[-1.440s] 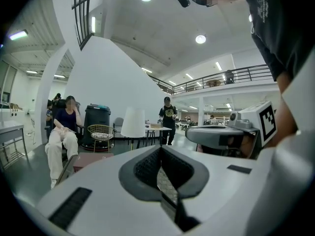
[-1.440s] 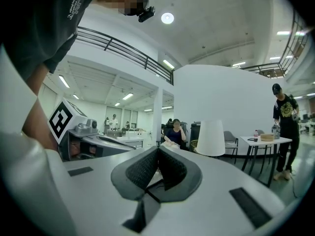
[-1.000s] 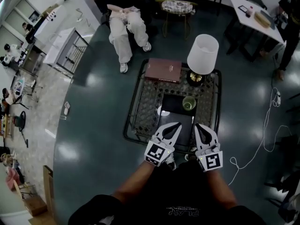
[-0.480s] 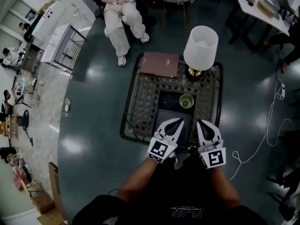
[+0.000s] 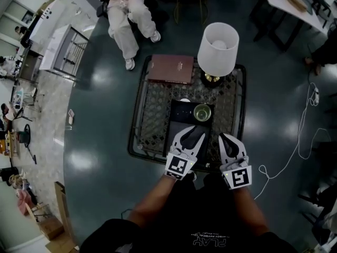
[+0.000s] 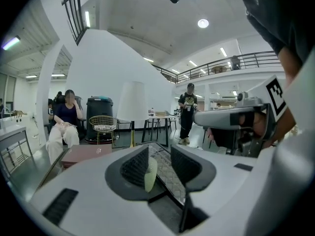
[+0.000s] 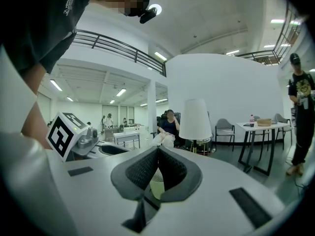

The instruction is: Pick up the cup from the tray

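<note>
A pale green cup (image 5: 202, 112) stands upright at the far right corner of a dark tray (image 5: 181, 125) on the black wire-mesh table (image 5: 150, 109). My left gripper (image 5: 192, 134) hovers over the tray's near end, just short of the cup. Its jaws are opening, with a clear gap and nothing pressed between them. In the left gripper view the cup (image 6: 150, 174) shows through that gap of the left gripper (image 6: 159, 149). My right gripper (image 5: 225, 137) is shut, beside the tray's right edge. In the right gripper view the cup (image 7: 157, 184) shows below the closed tips of the right gripper (image 7: 158, 150).
A white-shaded lamp (image 5: 217, 42) stands on the table's far right corner, close behind the cup. A maroon book (image 5: 170, 69) lies at the far left. A seated person (image 5: 126, 15) is beyond the table. A white cable (image 5: 300, 141) trails on the floor to the right.
Both grippers have come forward over the table's near edge toward the cup. The left jaws have parted from shut. The right jaws stay shut.
</note>
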Demonstrator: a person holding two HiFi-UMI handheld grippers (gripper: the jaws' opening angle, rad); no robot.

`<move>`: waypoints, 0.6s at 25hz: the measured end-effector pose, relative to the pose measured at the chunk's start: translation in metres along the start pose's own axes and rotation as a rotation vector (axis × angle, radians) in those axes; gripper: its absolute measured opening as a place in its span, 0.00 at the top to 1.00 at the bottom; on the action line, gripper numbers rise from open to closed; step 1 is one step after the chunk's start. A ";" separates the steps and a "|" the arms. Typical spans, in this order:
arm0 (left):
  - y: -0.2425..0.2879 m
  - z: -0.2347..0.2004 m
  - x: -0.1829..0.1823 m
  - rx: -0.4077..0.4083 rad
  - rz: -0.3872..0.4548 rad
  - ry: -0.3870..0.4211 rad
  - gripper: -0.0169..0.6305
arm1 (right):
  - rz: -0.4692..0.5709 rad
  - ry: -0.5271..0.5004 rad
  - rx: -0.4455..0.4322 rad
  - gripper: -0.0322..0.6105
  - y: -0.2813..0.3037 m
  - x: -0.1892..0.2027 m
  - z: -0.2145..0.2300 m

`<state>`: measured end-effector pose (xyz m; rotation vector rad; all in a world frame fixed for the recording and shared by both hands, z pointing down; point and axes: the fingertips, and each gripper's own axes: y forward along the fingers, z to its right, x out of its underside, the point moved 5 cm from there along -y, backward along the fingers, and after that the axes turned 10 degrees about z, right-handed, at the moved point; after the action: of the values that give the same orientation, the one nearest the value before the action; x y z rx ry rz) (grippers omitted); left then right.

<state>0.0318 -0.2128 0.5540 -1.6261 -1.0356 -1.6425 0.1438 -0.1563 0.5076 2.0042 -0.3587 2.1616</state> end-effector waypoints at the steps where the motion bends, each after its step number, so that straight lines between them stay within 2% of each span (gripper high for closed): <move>1: 0.002 -0.001 0.003 -0.005 -0.001 -0.004 0.74 | -0.004 0.005 0.002 0.93 0.000 0.001 0.001; 3: 0.006 -0.003 0.009 -0.022 -0.005 -0.010 0.61 | -0.012 0.012 0.004 0.93 0.000 0.004 0.002; 5: 0.010 -0.006 0.016 -0.042 -0.016 -0.010 0.55 | -0.015 0.013 -0.001 0.93 0.001 0.006 0.003; 11: 0.029 -0.018 0.052 -0.095 -0.075 -0.018 0.43 | -0.026 0.027 0.002 0.93 -0.002 0.018 0.013; 15: 0.044 -0.025 0.079 -0.104 -0.129 -0.025 0.39 | -0.047 0.039 0.003 0.93 -0.006 0.025 0.017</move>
<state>0.0509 -0.2480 0.6386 -1.6810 -1.1045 -1.7916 0.1596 -0.1560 0.5341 1.9487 -0.3004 2.1711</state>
